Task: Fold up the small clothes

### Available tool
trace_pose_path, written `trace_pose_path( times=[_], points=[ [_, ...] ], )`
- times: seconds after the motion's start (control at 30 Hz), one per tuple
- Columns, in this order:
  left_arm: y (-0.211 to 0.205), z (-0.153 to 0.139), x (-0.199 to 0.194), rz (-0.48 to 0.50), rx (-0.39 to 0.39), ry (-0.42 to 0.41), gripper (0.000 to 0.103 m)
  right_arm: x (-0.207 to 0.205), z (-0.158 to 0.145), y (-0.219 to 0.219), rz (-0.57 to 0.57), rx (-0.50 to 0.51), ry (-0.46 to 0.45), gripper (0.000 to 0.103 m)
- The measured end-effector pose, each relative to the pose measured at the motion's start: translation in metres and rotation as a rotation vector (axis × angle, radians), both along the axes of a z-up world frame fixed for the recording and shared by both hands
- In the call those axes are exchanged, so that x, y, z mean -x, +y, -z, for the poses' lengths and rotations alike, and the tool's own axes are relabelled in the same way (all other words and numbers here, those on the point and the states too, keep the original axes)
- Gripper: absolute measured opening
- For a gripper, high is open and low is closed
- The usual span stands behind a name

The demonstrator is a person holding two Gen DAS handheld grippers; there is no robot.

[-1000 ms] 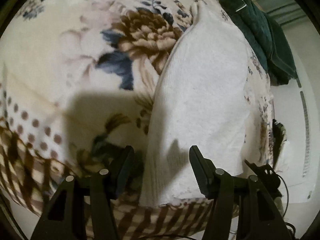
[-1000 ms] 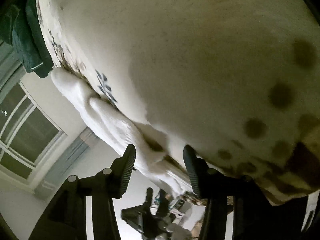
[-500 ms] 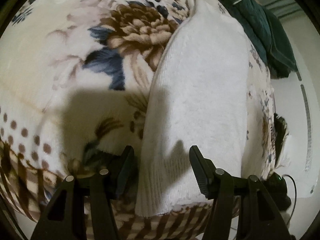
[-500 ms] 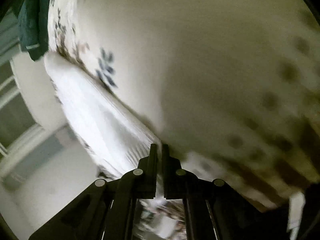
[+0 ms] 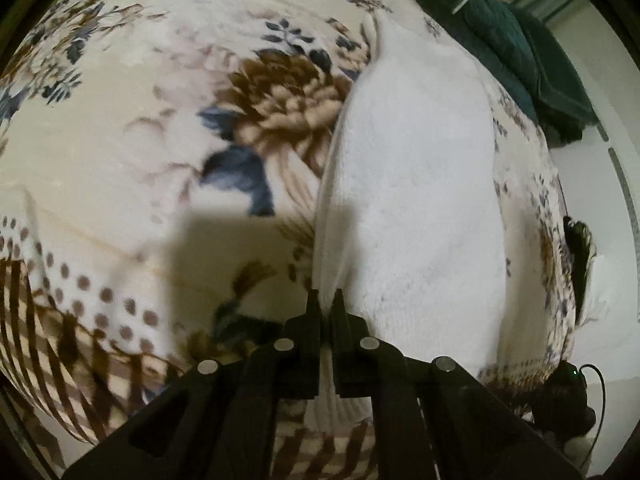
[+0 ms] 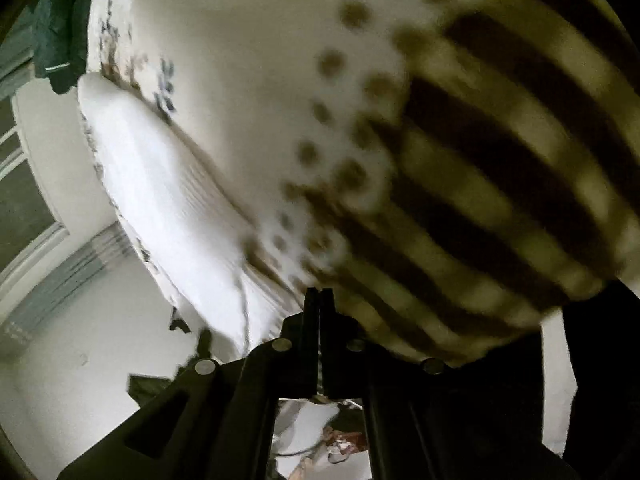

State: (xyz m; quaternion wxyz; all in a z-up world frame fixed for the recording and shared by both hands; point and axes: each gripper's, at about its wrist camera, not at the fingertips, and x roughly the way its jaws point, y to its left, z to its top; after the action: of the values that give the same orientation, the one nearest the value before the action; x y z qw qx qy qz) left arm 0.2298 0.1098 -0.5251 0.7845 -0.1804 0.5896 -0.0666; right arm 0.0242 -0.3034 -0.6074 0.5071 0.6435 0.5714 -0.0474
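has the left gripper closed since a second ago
Yes. The left gripper, open astride the white garment's edge before, is now shut on it.

A home, most likely a bedroom. A plush blanket (image 5: 120,128) with flowers, dots and brown stripes covers a soft surface like a bed. Dark green clothes (image 5: 516,44) lie heaped at its far edge. Beyond it stand white walls, a window (image 6: 20,184) and a pale curtain (image 6: 76,272).
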Motion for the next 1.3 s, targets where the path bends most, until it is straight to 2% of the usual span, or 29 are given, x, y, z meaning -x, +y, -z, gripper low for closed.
trace_pose_path(
  times=[0.03,0.07,0.1,0.2,0.23,0.27,0.3,0.33,0.4,0.57,0.67,0.7,0.73,0.77,0.87,0.9,1.0,1.07,1.17,1.23,1.3],
  points=[
    [0.002,0.001,-0.002,0.001,0.009,-0.001,0.002,-0.008,0.003,-0.002,0.03,-0.021,-0.019,0.035],
    [0.003,0.003,-0.002,0.006,0.016,0.001,0.002,-0.016,0.008,-0.002,0.058,-0.047,-0.033,0.057],
    [0.004,0.005,-0.002,0.01,0.027,0.007,0.003,-0.022,0.015,0.0,0.086,-0.088,-0.041,0.066],
    [0.004,0.013,-0.005,0.006,0.045,0.033,0.007,-0.04,0.038,0.011,0.179,-0.207,-0.048,0.067],
    [0.004,0.016,-0.003,0.001,0.044,0.055,0.007,-0.044,0.041,0.013,0.196,-0.183,-0.038,0.049],
    [0.006,0.017,-0.004,-0.006,0.037,0.072,0.013,-0.042,0.041,0.015,0.203,-0.148,-0.022,0.021],
    [0.007,0.019,-0.003,-0.013,0.041,0.082,0.021,-0.043,0.04,0.019,0.183,-0.124,-0.009,0.005],
    [0.008,0.019,-0.001,-0.02,0.053,0.082,0.025,-0.045,0.034,0.021,0.151,-0.073,-0.006,0.004],
    [0.009,0.019,0.004,-0.024,0.065,0.079,0.042,-0.048,0.013,0.025,0.035,0.034,0.002,0.004],
    [0.005,0.023,0.006,0.003,0.054,0.085,0.044,-0.007,-0.001,0.041,-0.068,0.048,0.076,0.002],
    [-0.001,0.029,0.001,0.015,0.023,0.1,0.044,-0.01,-0.004,0.047,-0.094,0.094,0.081,0.002],
    [-0.003,0.03,-0.001,0.02,-0.005,0.095,0.04,-0.018,-0.008,0.048,-0.112,0.112,0.076,0.002],
    [-0.006,0.029,-0.002,0.027,-0.031,0.08,0.031,-0.033,-0.019,0.053,-0.139,0.148,0.061,0.002],
    [-0.009,0.024,-0.002,0.04,-0.04,0.058,0.003,-0.043,-0.026,0.057,-0.157,0.165,0.039,0.002],
    [-0.01,-0.001,0.0,0.043,-0.04,-0.01,0.002,-0.068,-0.051,0.063,-0.202,0.217,-0.009,0.002],
    [-0.007,-0.01,0.002,0.033,-0.029,-0.025,0.002,-0.087,-0.057,0.068,-0.203,0.224,-0.016,0.002],
    [0.005,-0.02,0.003,0.009,-0.035,-0.042,0.002,-0.091,-0.07,0.077,-0.223,0.234,-0.02,0.002],
    [0.012,-0.01,0.001,-0.001,-0.052,-0.021,0.002,-0.086,-0.065,0.077,-0.252,0.238,-0.002,0.002],
    [0.016,0.021,-0.003,0.031,-0.073,0.05,0.002,-0.075,-0.047,0.088,-0.316,0.254,0.045,0.002],
    [0.016,0.038,-0.006,0.047,-0.034,0.091,0.004,-0.075,-0.031,0.09,-0.371,0.287,0.054,0.003],
    [0.015,0.041,-0.01,0.047,-0.016,0.114,0.007,-0.094,-0.022,0.099,-0.448,0.283,0.046,0.004]
  ],
)
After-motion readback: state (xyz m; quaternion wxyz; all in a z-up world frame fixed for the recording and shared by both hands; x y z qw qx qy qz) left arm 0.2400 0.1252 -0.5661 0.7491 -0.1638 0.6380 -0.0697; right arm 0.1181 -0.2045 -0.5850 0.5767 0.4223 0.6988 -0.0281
